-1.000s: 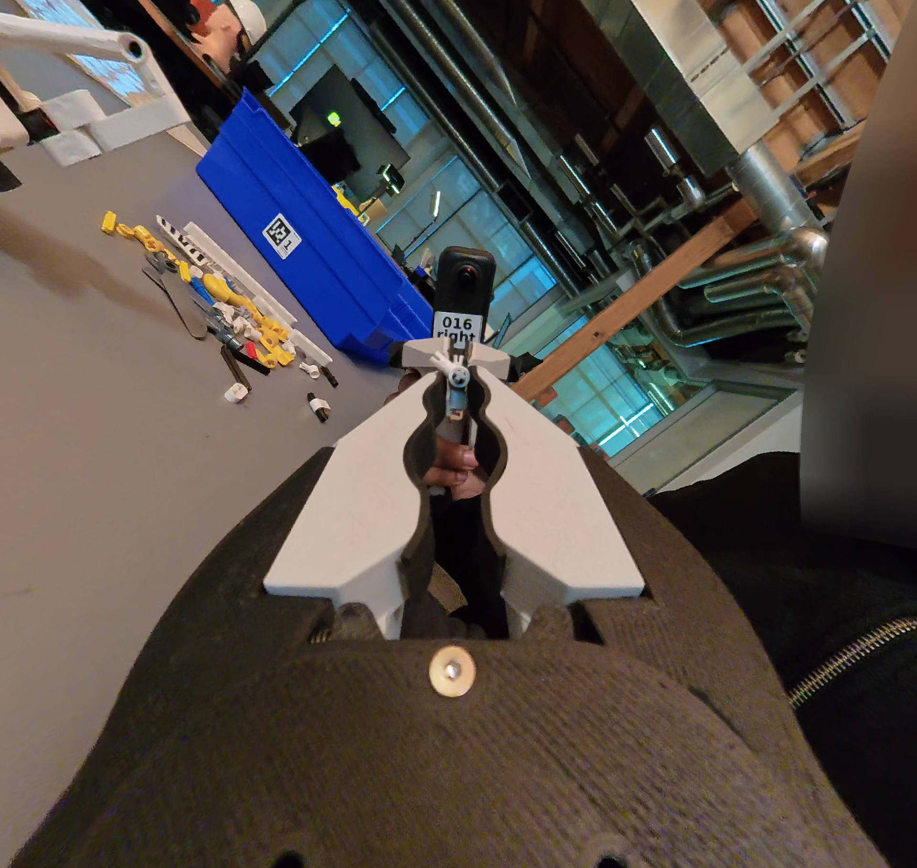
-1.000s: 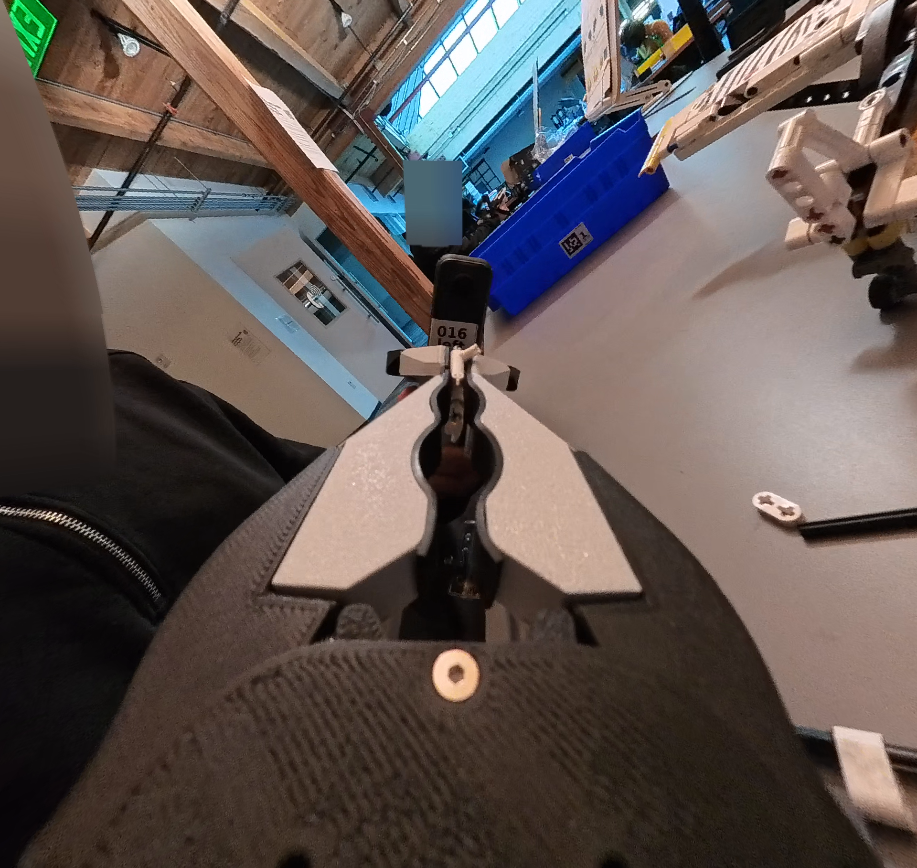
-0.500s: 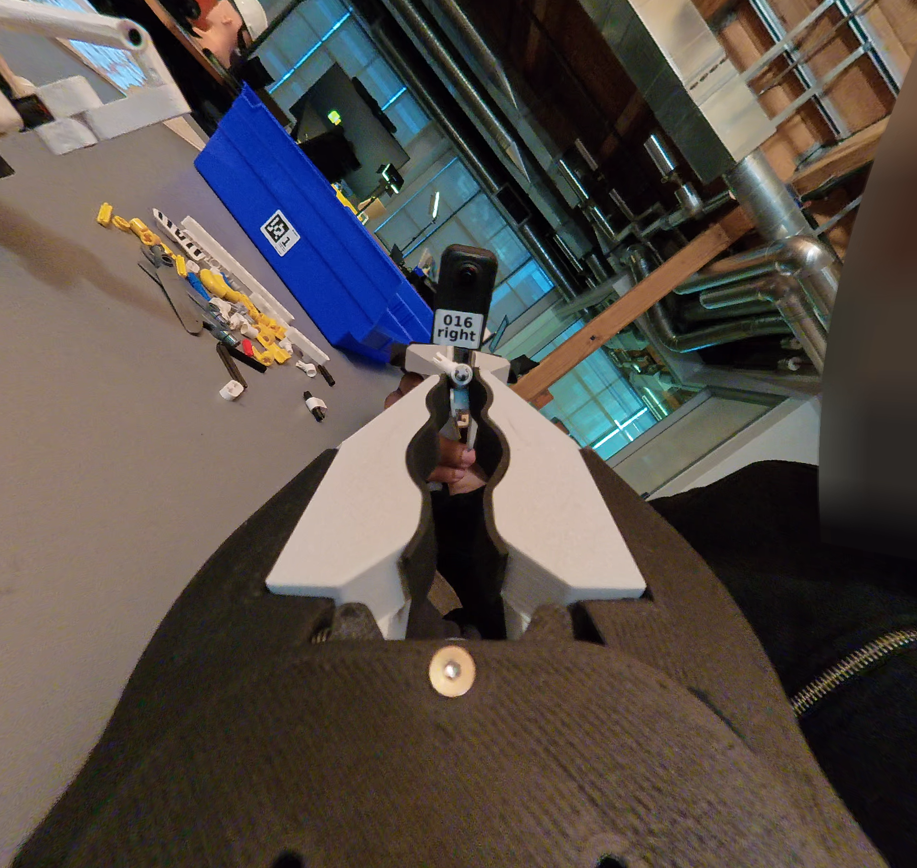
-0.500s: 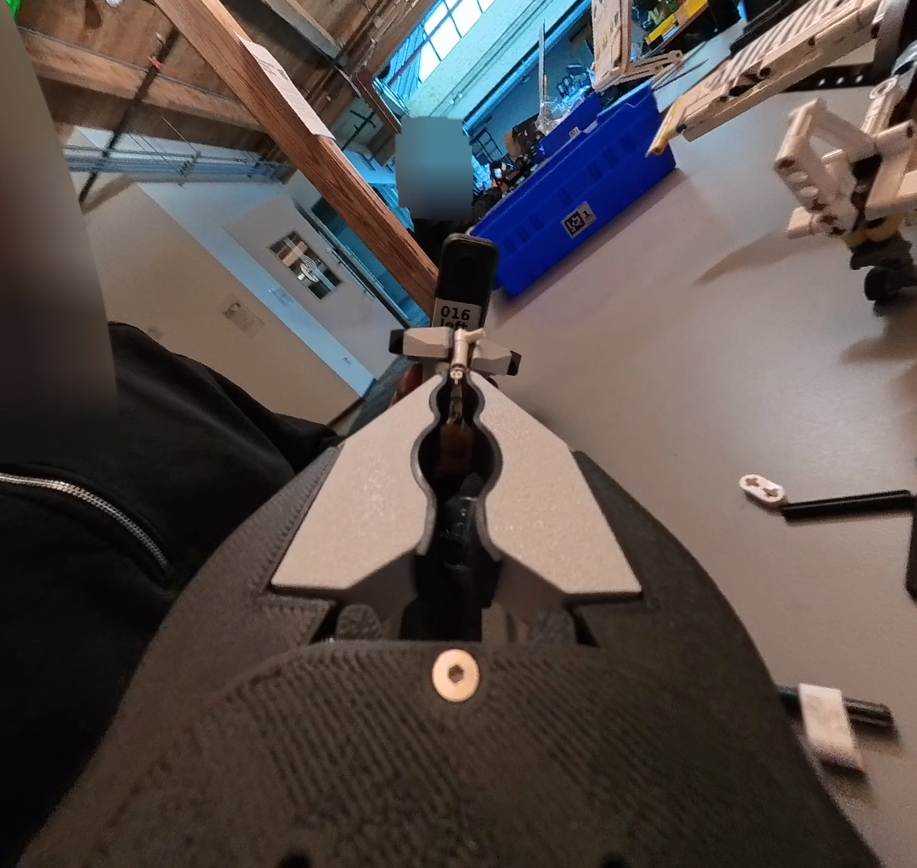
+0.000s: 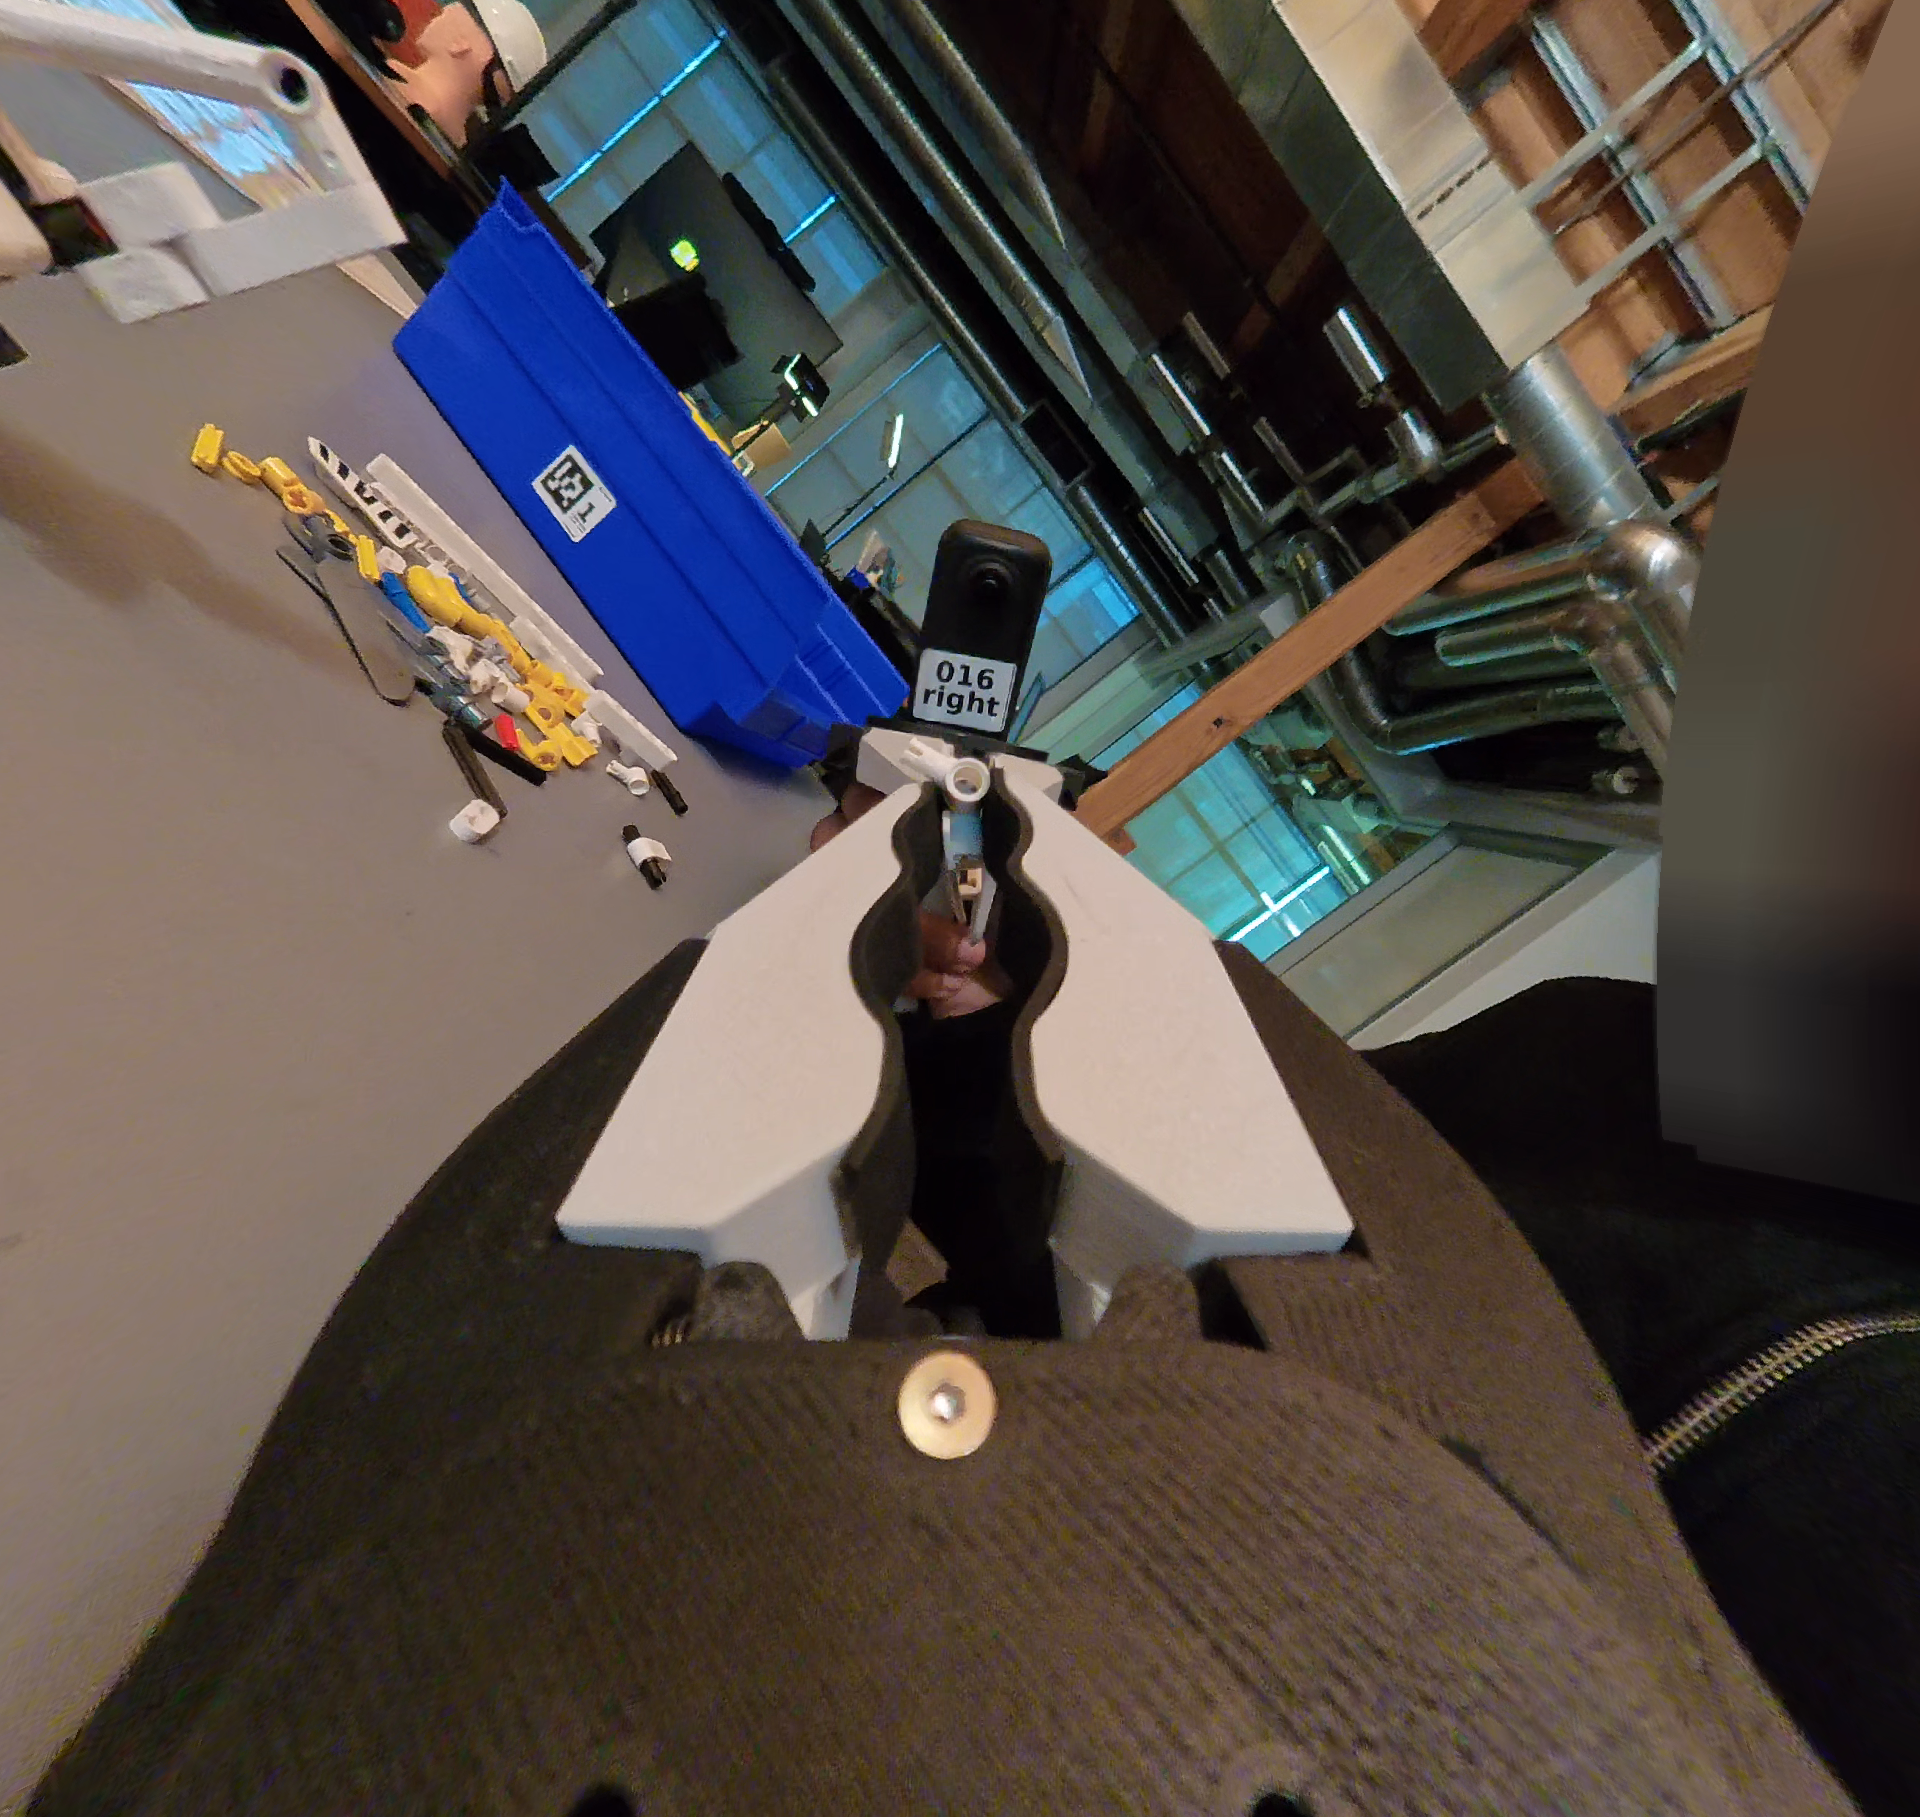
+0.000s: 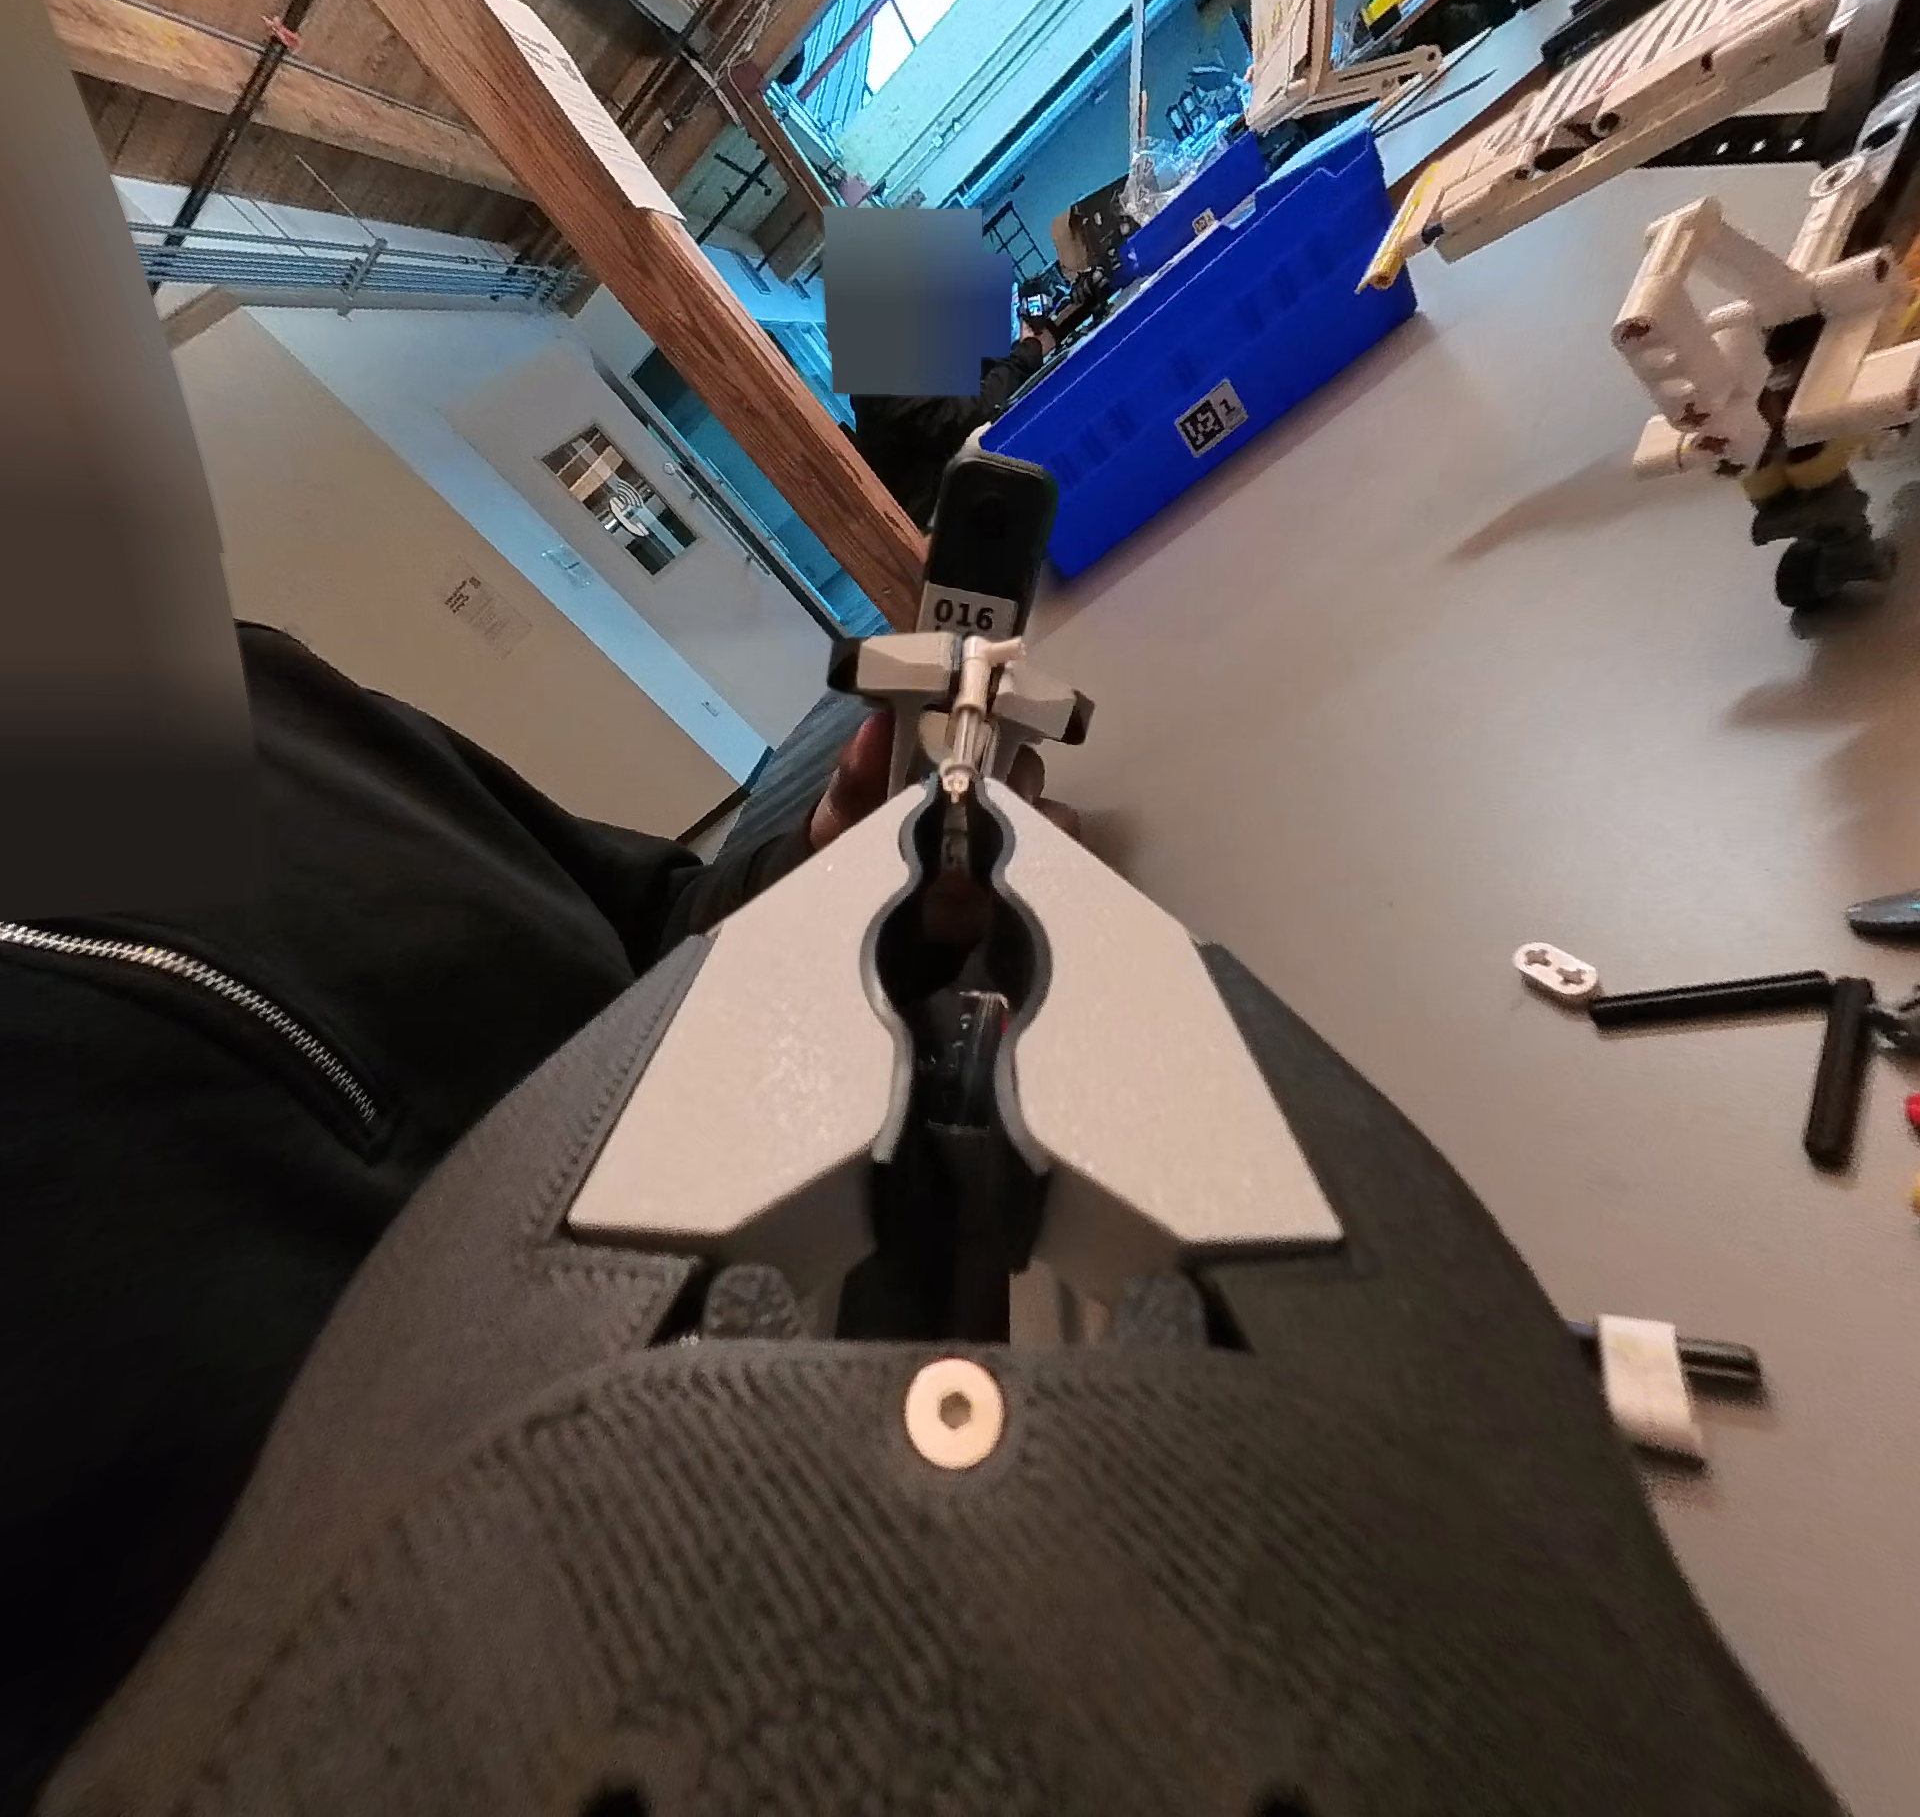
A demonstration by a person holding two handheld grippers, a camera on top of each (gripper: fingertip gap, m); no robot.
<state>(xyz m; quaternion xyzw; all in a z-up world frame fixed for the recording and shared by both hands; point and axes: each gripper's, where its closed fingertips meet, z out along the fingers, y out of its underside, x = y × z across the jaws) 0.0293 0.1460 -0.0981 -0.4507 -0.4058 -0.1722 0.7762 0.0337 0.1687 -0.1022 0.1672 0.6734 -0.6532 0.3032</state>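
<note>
Left tool (image 5: 961, 799) is closed on a white connector (image 5: 968, 780); right tool (image 6: 958, 799) is closed on a thin pin (image 6: 966, 728). Both are raised off the bench (image 6: 1403, 728), tips meeting — I'd keep them coaxial and squeeze gently.

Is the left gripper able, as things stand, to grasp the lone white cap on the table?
Probably not yet. The table towards the cap looks free, but the left gripper is shut on a white connector, so its jaws are taken.
</note>
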